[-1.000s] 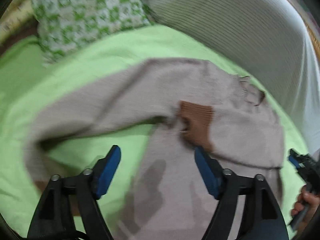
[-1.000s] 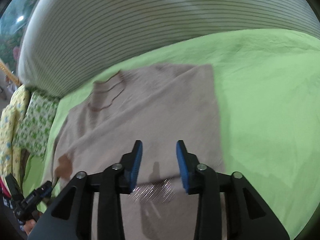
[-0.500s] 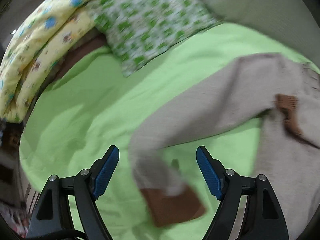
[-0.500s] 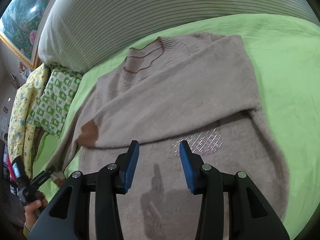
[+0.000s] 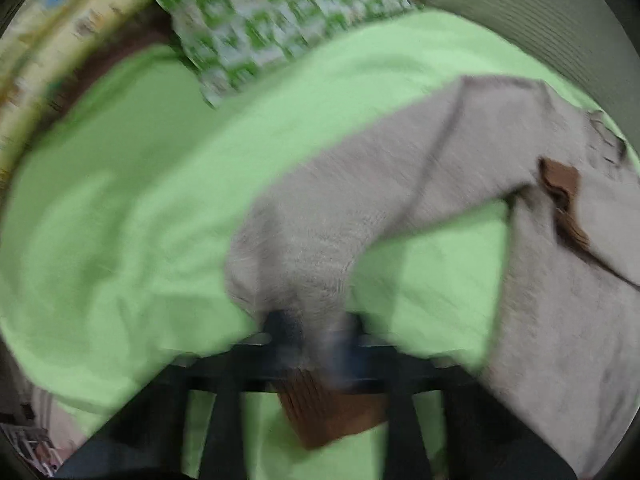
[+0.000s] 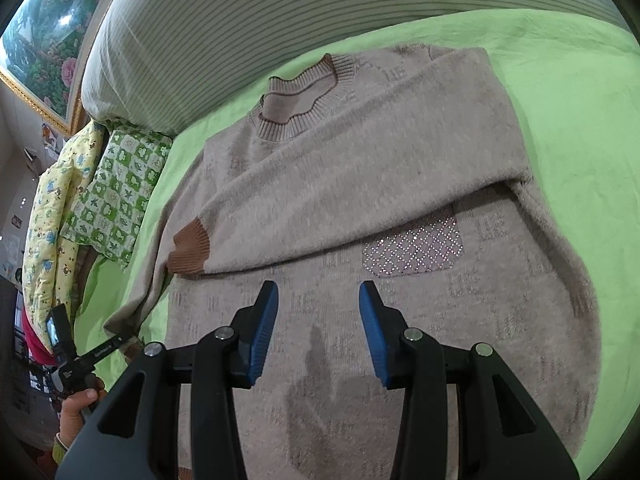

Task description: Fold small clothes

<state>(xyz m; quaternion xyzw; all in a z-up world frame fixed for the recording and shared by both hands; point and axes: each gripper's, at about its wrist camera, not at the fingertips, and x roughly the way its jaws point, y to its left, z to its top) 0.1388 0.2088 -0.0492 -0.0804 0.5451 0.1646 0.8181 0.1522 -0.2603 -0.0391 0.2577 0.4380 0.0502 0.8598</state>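
Note:
A beige knit sweater [image 6: 360, 184] with brown cuffs lies face up on the green bed sheet [image 6: 560, 92]. Its right sleeve is folded across the chest, brown cuff [image 6: 190, 250] at the left. My right gripper [image 6: 318, 330] is open and empty, hovering over the sweater's lower front. In the blurred left wrist view my left gripper [image 5: 316, 330] is shut on the left sleeve [image 5: 320, 240] near its brown cuff [image 5: 332, 412], which hangs below the fingers. The left gripper also shows in the right wrist view [image 6: 120, 342], at the sleeve end.
A striped grey bolster [image 6: 280, 20] runs along the back of the bed. A green-and-white patterned pillow [image 6: 116, 192] and a yellow printed quilt [image 6: 52, 208] lie at the left. A framed picture [image 6: 36, 40] hangs above them.
My left gripper has closed on the left sleeve by its cuff; before it was open above it. My right gripper has drawn back a little over the sweater's lower front and stays open.

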